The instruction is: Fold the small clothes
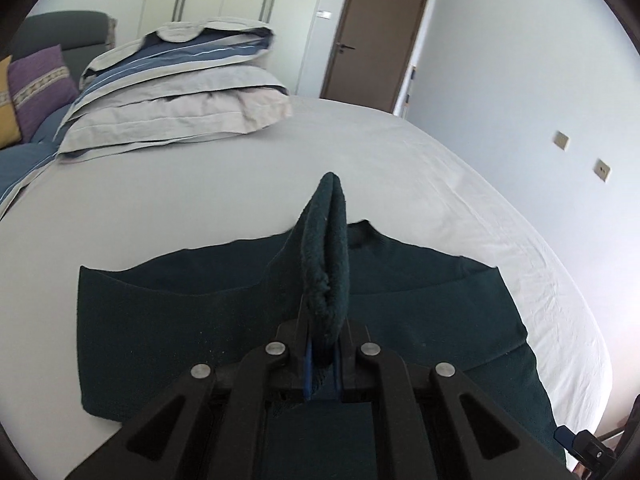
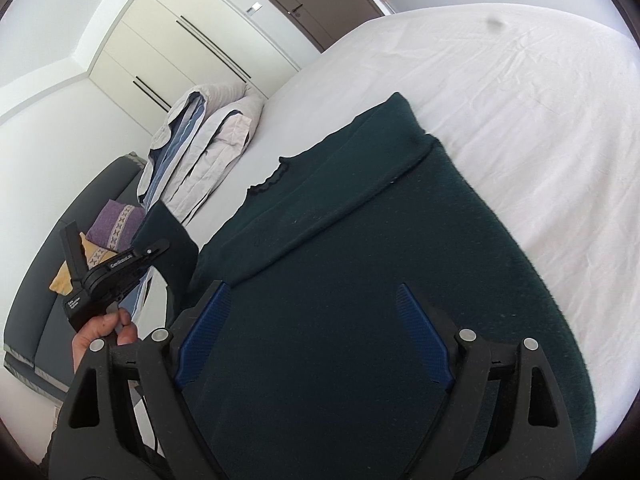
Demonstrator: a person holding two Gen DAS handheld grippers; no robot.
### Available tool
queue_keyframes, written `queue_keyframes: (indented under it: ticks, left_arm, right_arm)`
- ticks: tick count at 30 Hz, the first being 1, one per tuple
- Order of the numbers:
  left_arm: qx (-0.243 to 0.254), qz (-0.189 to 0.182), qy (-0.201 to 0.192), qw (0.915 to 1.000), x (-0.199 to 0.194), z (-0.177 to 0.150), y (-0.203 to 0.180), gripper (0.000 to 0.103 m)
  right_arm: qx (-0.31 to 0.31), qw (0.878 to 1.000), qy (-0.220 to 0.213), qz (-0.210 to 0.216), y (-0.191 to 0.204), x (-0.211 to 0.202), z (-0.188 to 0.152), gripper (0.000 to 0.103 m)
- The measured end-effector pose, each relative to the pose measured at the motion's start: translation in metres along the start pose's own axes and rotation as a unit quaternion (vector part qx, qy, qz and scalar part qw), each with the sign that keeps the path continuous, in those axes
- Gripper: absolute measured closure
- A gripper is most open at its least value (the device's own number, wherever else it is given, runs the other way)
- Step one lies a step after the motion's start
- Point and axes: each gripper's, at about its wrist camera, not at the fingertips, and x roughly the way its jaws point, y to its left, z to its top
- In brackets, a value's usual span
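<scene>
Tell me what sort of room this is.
Most likely a bedroom: a wide bed under a white sheet, stacked pillows at its head, and tall built-in wardrobe doors beside a brown door.

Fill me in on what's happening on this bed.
A person is folding a dark green sweater spread on the white bed. The left hand-held gripper is shut on a fold of the sweater's fabric and holds it lifted above the rest. The right hand-held gripper is open over the sweater's body, gripping nothing. Stacked pillows lie further back on the bed.
</scene>
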Motion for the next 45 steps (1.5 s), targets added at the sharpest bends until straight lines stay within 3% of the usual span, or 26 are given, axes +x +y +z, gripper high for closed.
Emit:
queue_keyframes:
  ticks: [4,5,7,8,9,12,17,22,25,27,30,31,32,35,37,42,45]
  left_arm:
    - [0.039,-0.007,0.037,0.9985,0.040,-0.016,-0.050,0.092]
    - [0.037,-0.012,0.052,0.9979,0.050,-0.021,-0.055,0.083]
    - [0.030,-0.026,0.081,0.9959,0.061,-0.032,-0.056,0.057]
    - [0.027,-0.026,0.083,0.9958,0.061,-0.038,-0.053,0.040]
    - [0.026,-0.021,0.079,0.9963,0.055,-0.044,-0.050,0.029]
    - [0.016,-0.029,0.061,0.9976,0.029,-0.051,-0.033,0.021]
    - [-0.038,-0.042,0.027,0.9980,-0.024,-0.050,0.031,0.019]
    - [-0.104,-0.013,0.004,0.9945,-0.053,-0.045,0.102,0.020]
    - [-0.133,0.004,-0.006,0.9911,-0.064,-0.044,0.140,0.022]
    - [-0.149,0.016,-0.010,0.9886,-0.068,-0.044,0.161,0.023]
    - [-0.169,0.025,-0.013,0.9851,-0.070,-0.044,0.186,0.025]
    - [-0.174,0.027,-0.014,0.9843,-0.069,-0.044,0.193,0.025]
    - [-0.177,0.028,-0.013,0.9838,-0.068,-0.044,0.198,0.025]
    - [-0.184,0.026,-0.008,0.9826,-0.060,-0.042,0.208,0.027]
    - [-0.186,0.024,-0.005,0.9823,-0.055,-0.040,0.210,0.029]
    - [-0.185,0.017,0.001,0.9826,-0.044,-0.039,0.204,0.032]
    - [-0.185,0.016,0.008,0.9825,-0.039,-0.041,0.200,0.032]
  right_arm:
    - [0.021,1.000,-0.007,-0.009,-0.023,-0.006,0.007,0.018]
    - [0.027,1.000,-0.006,-0.012,-0.026,-0.006,0.009,0.018]
    - [0.039,0.999,-0.004,-0.015,-0.033,-0.003,0.012,0.018]
    - [0.040,0.999,-0.004,-0.018,-0.035,-0.002,0.013,0.018]
    - [0.038,0.999,-0.001,-0.020,-0.036,0.001,0.015,0.018]
    - [0.024,0.999,0.008,-0.022,-0.028,0.014,0.024,0.018]
    - [-0.025,0.999,0.036,-0.010,0.015,0.059,0.050,0.018]
    - [-0.087,0.992,0.086,-0.005,0.082,0.132,0.069,0.019]
    - [-0.104,0.985,0.133,-0.021,0.107,0.185,0.071,0.032]
    - [-0.112,0.979,0.163,-0.046,0.112,0.220,0.072,0.033]
    - [-0.106,0.972,0.192,-0.079,0.109,0.258,0.072,0.043]
    - [-0.116,0.971,0.189,-0.087,0.110,0.263,0.073,0.053]
    - [-0.131,0.969,0.188,-0.098,0.113,0.267,0.074,0.072]
    - [-0.157,0.965,0.190,-0.093,0.119,0.269,0.077,0.097]
    - [-0.190,0.962,0.171,-0.097,0.129,0.262,0.082,0.099]
    - [-0.204,0.968,0.122,-0.085,0.134,0.238,0.106,0.101]
    - [-0.196,0.967,0.143,-0.078,0.128,0.244,0.110,0.101]
